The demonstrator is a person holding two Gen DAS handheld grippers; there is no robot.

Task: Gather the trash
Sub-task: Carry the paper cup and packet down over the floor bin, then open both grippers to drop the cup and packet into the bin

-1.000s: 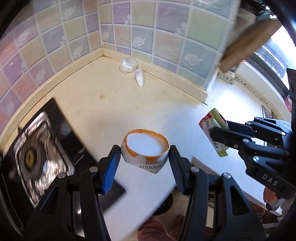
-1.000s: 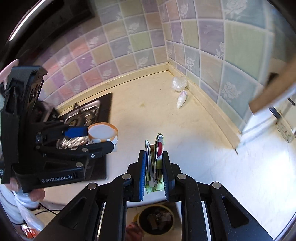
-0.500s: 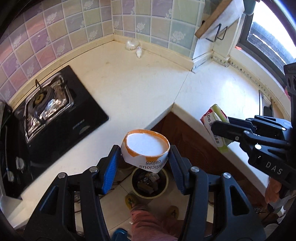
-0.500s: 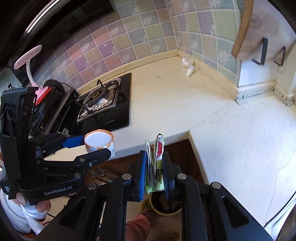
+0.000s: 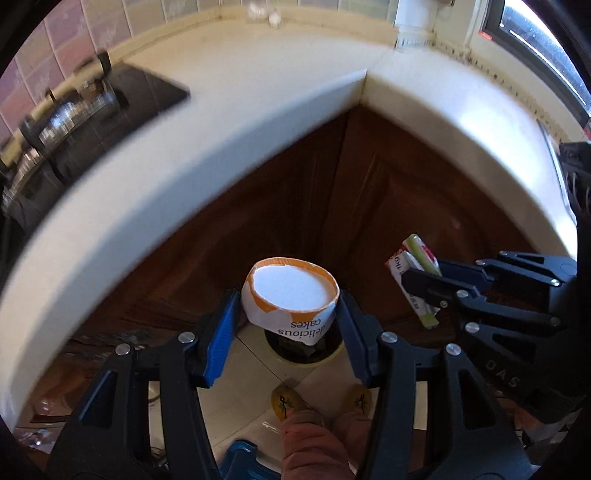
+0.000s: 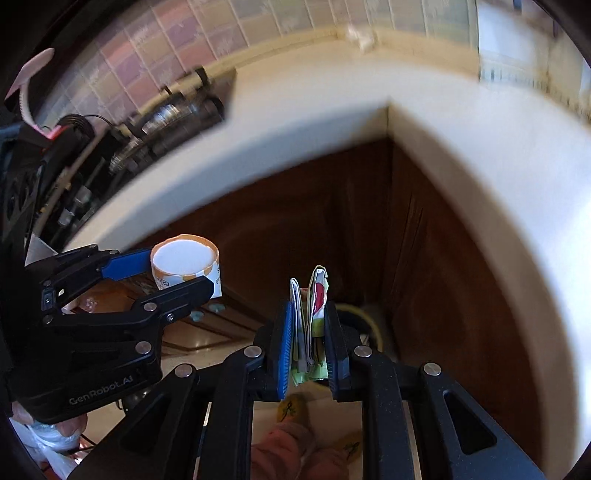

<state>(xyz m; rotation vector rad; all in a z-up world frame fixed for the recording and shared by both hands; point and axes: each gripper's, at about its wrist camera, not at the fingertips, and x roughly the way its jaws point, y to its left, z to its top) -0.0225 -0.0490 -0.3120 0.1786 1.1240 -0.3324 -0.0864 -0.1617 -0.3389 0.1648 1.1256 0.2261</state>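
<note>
A white paper cake cup [image 5: 291, 295] with an orange rim sits between the blue pads of my left gripper [image 5: 288, 314], which is shut on it. The cup hangs right above a yellow-rimmed trash bin [image 5: 317, 360] on the floor. My right gripper [image 6: 309, 314] is shut on a folded snack wrapper [image 6: 314, 295], white, red and green, just left of the bin's rim [image 6: 364, 317]. In the left wrist view the right gripper [image 5: 424, 291] and wrapper [image 5: 417, 254] hang to the right of the cup. The right wrist view shows the left gripper [image 6: 177, 273] and cup [image 6: 183, 256] at the left.
The cream countertop edge [image 5: 184, 177] curves overhead, with dark wooden cabinet doors [image 5: 369, 206] behind the bin. A black stove [image 5: 74, 122] sits on the counter at left. Two small plastic scraps [image 5: 262, 13] lie in the counter's back corner. A person's slippered feet [image 5: 284, 402] stand below.
Both grippers came off the countertop and sank below its edge, in front of the cabinet doors and over the floor bin. Cup and wrapper stayed gripped.
</note>
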